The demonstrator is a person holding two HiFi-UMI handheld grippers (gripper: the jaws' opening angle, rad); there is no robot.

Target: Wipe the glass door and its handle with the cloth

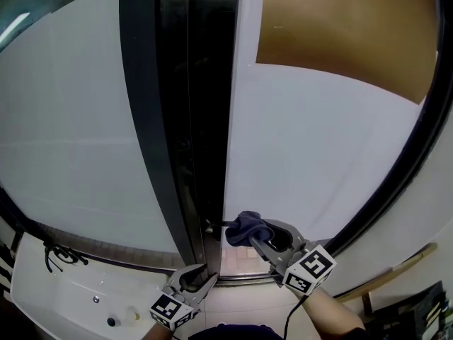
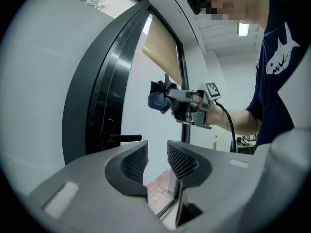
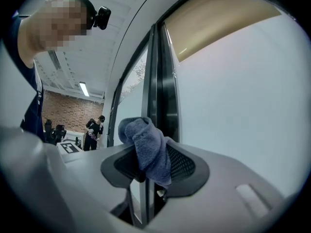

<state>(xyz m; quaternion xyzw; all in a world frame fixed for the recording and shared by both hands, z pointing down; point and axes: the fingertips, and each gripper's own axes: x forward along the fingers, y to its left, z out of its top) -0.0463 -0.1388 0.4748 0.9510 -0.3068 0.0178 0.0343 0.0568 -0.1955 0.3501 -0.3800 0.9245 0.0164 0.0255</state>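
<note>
The right gripper [image 3: 154, 165] is clenched on the blue cloth [image 3: 146, 147], with the bunched end forward to rub the glass door [image 1: 311, 154]. The cloth seems just beside the handle [image 2: 124, 138], though contact is unclear. The left gripper [image 2: 157, 160] is released and empty, near left. The dark frame [image 1: 173, 119] crowds the cloth's left.

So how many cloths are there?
1: the cloth, clamped in the right gripper by the door. The left gripper is open, empty. Others may be out of view.
</note>
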